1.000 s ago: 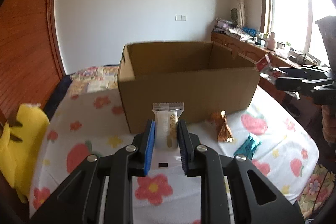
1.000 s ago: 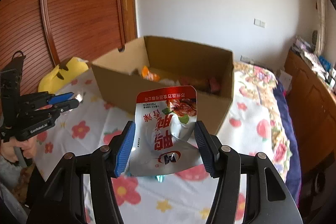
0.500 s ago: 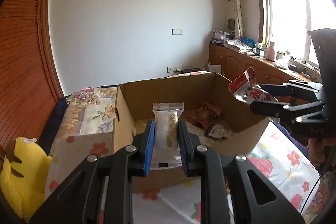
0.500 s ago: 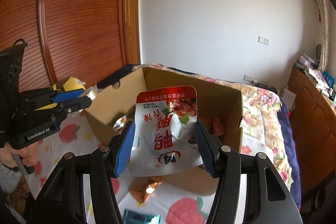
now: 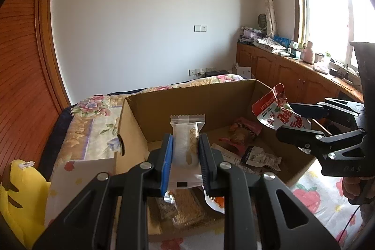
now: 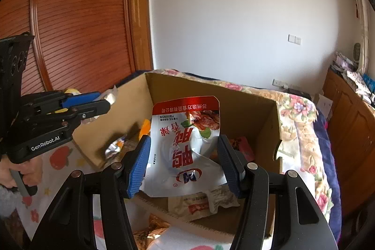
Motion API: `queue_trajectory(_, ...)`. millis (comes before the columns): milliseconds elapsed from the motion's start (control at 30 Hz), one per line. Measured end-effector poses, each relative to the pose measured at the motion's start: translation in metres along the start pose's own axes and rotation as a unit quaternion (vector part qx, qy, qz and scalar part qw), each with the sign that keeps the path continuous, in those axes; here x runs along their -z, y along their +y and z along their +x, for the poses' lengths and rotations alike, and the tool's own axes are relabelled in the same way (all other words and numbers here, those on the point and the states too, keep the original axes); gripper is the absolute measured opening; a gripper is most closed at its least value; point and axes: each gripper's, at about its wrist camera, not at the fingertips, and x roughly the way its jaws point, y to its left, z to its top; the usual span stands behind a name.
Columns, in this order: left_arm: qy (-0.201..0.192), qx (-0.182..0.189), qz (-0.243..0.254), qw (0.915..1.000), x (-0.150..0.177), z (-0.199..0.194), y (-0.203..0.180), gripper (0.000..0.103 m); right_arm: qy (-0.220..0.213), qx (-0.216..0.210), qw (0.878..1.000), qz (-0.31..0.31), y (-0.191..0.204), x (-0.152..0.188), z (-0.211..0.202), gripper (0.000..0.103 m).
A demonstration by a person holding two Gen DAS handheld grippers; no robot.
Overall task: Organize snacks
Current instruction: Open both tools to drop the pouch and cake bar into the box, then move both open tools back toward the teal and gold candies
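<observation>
Several loose snack packets (image 5: 260,157) inside cardboard box (image 5: 187,95), beneath both laden tools.

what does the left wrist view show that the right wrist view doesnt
Only the left wrist view: the window, a yellow plush toy and the small white wafer pack gripped face on by the left gripper.
Only the right wrist view: the wooden door and the red-and-white pouch face on in the right gripper.
Both: the open cardboard box with snacks inside.
</observation>
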Motion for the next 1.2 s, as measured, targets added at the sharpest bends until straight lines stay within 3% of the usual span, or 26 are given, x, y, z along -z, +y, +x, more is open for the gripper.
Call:
queue_trajectory(267, 0.008, -0.003, -0.004, 1.0000, 0.004, 0.015, -0.004, 0.024, 0.011, 0.001, 1.000, 0.010, -0.007, 0.004, 0.013, 0.059)
queue_trajectory(333, 0.010, -0.003, -0.001, 0.9999, 0.006, 0.018, -0.005, 0.038, 0.012, 0.001, 1.000, 0.012, -0.008, 0.004, 0.015, 0.060)
queue_trajectory(367, 0.010, -0.003, 0.002, 0.9999, 0.007, 0.018, -0.006, 0.040, 0.014, 0.000, 1.000, 0.012, -0.008, 0.004, 0.016, 0.061)
queue_trajectory(600, 0.006, 0.009, -0.002, 0.9999, 0.012, 0.010, -0.012, 0.044, 0.017, -0.002, 1.000, 0.025, -0.015, 0.005, 0.020, 0.071)
queue_trajectory(733, 0.005, 0.010, 0.009, 0.9999, 0.016, 0.000, -0.019, 0.045, 0.020, 0.001, 0.999, 0.029, -0.014, 0.005, 0.017, 0.071)
queue_trajectory(1200, -0.004, 0.029, 0.026, 0.9992, 0.035, -0.048, -0.044, 0.046, 0.023, 0.005, 0.999, 0.022, 0.003, 0.029, -0.051, 0.070)
